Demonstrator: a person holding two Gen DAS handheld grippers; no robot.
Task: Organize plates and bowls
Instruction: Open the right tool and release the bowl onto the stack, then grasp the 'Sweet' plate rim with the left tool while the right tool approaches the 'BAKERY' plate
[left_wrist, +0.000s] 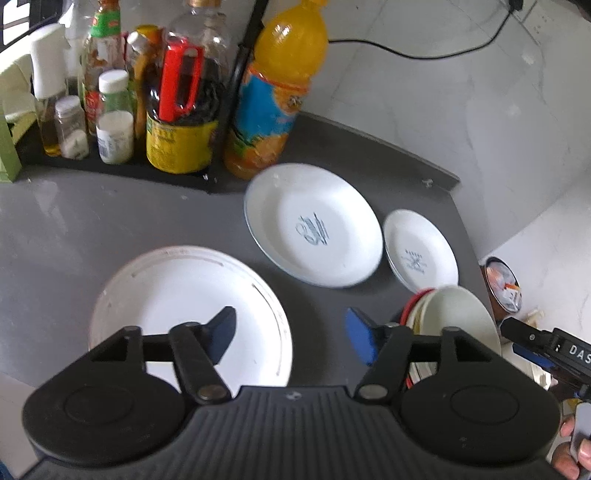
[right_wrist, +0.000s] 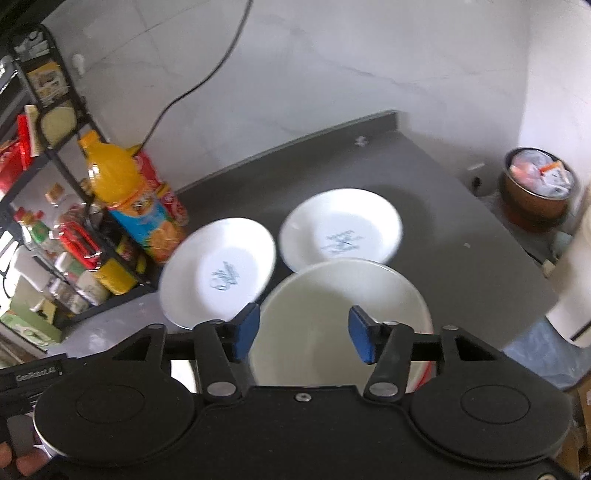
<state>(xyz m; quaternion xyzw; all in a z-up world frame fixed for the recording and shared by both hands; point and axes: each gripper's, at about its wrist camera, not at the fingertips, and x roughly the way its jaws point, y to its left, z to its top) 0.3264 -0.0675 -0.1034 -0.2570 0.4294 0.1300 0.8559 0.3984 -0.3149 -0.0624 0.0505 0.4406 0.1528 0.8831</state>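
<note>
Overhead, both grippers spread: left gripper above plate, right gripper above bowl.

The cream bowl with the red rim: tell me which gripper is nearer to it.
Right. The right gripper hangs open directly over the cream bowl, fingers straddling it. The left gripper is off to the bowl's left, beside the large white plate.

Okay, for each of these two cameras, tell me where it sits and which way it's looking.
Left wrist: on the open left gripper, looking down at a big plate on the counter; fingers at bottom right.
Right wrist: on the open right gripper, above the bowls; fingertips at bottom left.
Shared: two printed plates, juice bottle.
</note>
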